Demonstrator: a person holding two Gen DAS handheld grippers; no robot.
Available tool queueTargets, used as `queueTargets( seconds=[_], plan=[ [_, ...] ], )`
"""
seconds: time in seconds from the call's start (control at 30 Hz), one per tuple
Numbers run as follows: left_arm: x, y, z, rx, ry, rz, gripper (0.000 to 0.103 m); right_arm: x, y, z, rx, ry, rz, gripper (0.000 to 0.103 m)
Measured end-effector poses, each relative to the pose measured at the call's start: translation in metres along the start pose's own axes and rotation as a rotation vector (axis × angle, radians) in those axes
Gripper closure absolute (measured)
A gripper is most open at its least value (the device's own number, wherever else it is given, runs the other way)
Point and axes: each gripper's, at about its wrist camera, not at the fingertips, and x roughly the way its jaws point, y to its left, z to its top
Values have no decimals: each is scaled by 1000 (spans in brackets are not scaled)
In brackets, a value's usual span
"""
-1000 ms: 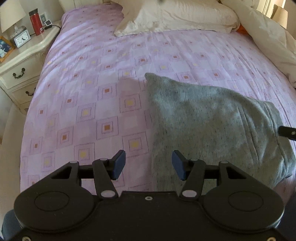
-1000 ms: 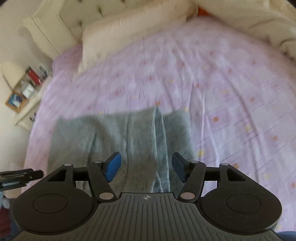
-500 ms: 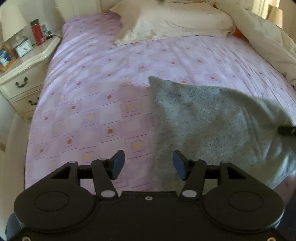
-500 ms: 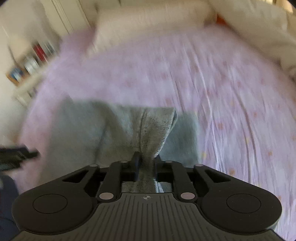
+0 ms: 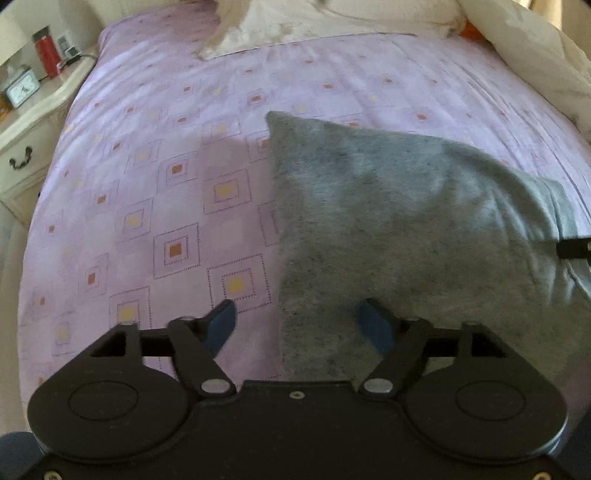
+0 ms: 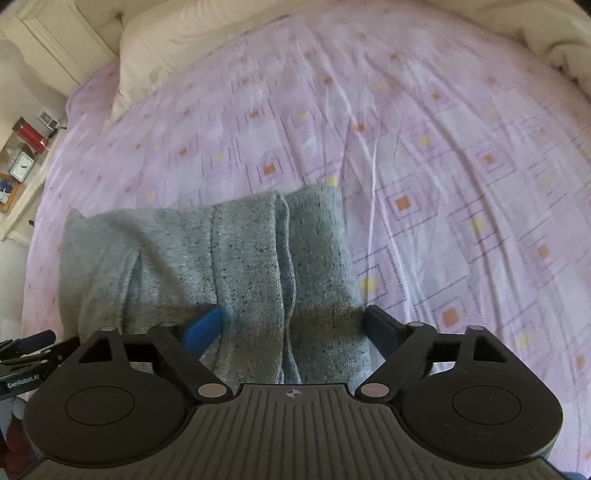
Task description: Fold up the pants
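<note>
Already the grey pants (image 6: pixel 236 258) lie on the bed (image 6: pixel 443 147) as a compact, layered rectangle, so the folding looks nearly finished. Both the left tool (image 5: pixel 295 325) and right tool (image 6: pixel 291 328) hover wide apart, gripping nothing; perhaps only smoothing remains.

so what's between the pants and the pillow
Only bare purple sheet between the grey pants and the pillow; the left wrist view shows it best.
</note>
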Motion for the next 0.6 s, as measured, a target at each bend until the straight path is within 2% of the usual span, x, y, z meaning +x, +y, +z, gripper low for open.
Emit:
queueTargets(
  seconds=[0.07,0.17,0.3,0.6],
  plan=[
    [3,5,-3,-19,-15,2,8,7,-4,3,-4,9,52,0],
    [9,15,-5,-49,-24,-29,0,11,4,3,-47,4,46,0],
    [18,35,-9,-134,-28,-122,0,14,15,-1,-78,-9,22,0],
    [17,25,-12,-108,-58,-111,0,16,10,1,-61,-36,44,0]
  ],
)
